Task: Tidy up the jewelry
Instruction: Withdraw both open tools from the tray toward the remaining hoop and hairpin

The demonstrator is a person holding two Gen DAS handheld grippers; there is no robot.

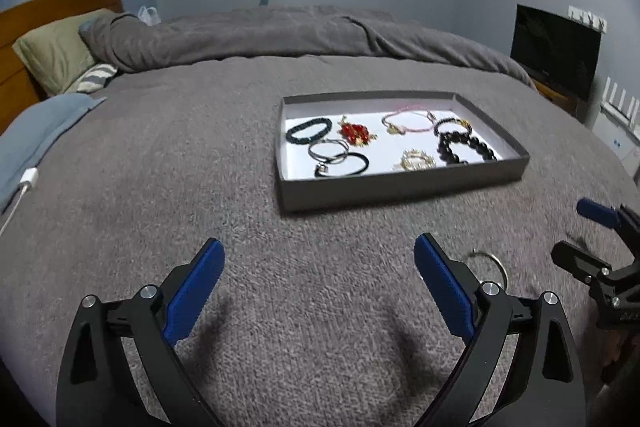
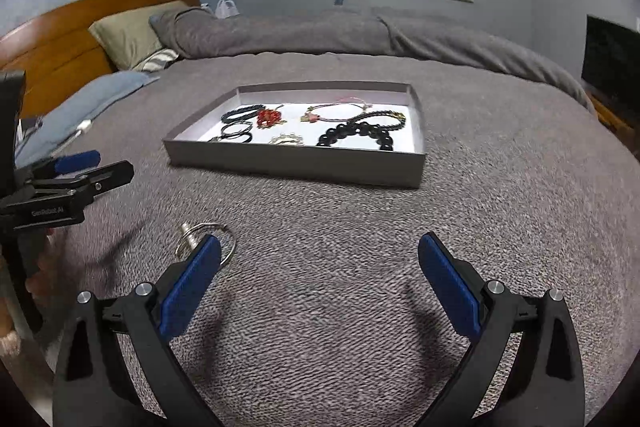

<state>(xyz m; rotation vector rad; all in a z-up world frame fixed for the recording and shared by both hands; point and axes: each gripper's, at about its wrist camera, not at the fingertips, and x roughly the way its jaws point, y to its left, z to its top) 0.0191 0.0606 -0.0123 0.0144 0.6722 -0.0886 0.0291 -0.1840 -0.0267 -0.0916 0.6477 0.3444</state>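
Note:
A grey tray (image 1: 400, 185) (image 2: 296, 163) with a white floor lies on the grey bed cover. Several bracelets lie in it: black bead ones, a red-and-gold piece (image 1: 356, 134), a pink cord one (image 1: 408, 121), a gold one and silver bangles. A silver bangle (image 1: 494, 263) (image 2: 208, 233) lies loose on the cover, in front of the tray. My left gripper (image 1: 320, 263) is open and empty, the bangle just beyond its right finger. My right gripper (image 2: 320, 259) is open and empty, the bangle behind its left fingertip. Each gripper shows at the edge of the other's view.
The bed cover (image 1: 200, 167) stretches wide around the tray. Pillows (image 1: 56, 55) and a wooden headboard stand at the far left. A white charger cable (image 1: 24, 187) lies at the left. A dark screen (image 1: 556, 51) stands at the right.

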